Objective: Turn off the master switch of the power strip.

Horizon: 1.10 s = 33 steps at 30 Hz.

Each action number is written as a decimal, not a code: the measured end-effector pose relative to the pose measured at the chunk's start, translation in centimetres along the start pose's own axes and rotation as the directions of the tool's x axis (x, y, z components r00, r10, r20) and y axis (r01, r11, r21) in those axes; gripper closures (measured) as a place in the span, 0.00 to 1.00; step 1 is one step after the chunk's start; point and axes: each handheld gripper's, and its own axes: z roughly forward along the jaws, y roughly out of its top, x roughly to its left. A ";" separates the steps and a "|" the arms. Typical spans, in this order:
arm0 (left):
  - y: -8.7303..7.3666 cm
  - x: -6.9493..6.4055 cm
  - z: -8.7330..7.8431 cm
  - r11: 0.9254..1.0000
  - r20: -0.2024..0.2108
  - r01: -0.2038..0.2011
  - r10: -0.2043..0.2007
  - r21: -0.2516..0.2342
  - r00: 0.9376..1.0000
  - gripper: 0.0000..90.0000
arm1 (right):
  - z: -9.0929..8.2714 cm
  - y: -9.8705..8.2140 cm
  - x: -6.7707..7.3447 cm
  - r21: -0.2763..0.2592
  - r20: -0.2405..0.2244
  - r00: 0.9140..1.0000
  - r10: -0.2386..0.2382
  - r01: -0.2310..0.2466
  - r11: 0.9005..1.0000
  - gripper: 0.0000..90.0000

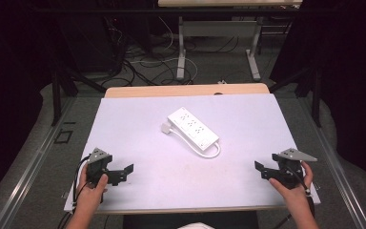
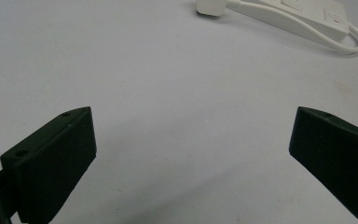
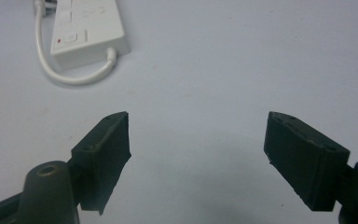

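Note:
A white power strip lies slantwise in the middle of the pale table sheet, its short cable looped at the near end and its plug resting by the far end. The left gripper rests near the front left corner, held in a hand, open with nothing between its jaws. The right gripper sits near the front right corner, also open and empty. The strip's switch end appears at the upper left of the right gripper view. Its plug and cable loop cross the top of the left gripper view.
The sheet covers a wooden tabletop whose far edge shows beyond it. Past the table, cables lie on the floor around the legs of another table. Dark curtains flank both sides.

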 end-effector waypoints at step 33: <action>-0.5 -0.6 0.4 0.999 -0.066 -0.015 0.018 0.051 0.998 0.07 | 2.2 1.4 2.2 0.025 -0.037 0.988 -0.147 0.148 0.989 0.30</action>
